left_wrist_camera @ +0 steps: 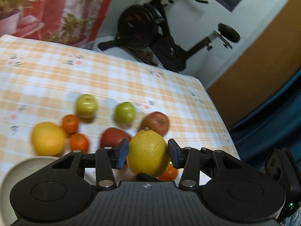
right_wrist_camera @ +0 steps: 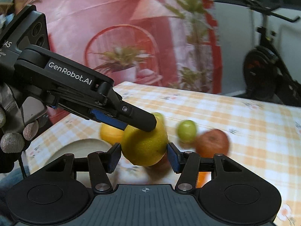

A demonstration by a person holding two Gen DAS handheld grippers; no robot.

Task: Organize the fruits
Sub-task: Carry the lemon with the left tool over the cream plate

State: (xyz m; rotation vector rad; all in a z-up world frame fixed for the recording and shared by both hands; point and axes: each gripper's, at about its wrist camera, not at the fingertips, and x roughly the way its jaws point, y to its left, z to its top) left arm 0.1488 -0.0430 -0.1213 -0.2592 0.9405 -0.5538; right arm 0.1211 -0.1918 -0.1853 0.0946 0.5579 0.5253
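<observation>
left gripper: clamps lemon between pads | right gripper: clamps same lemon, above table

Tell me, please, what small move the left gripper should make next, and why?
Probably swing the left gripper toward the beige plate at its lower left. Its jaws are clamped on a lemon lifted off the tablecloth, and the visible part of the plate is bare.

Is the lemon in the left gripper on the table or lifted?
Lifted: the lemon sits between the left gripper fingers, with a tangerine visible beneath it.
</observation>
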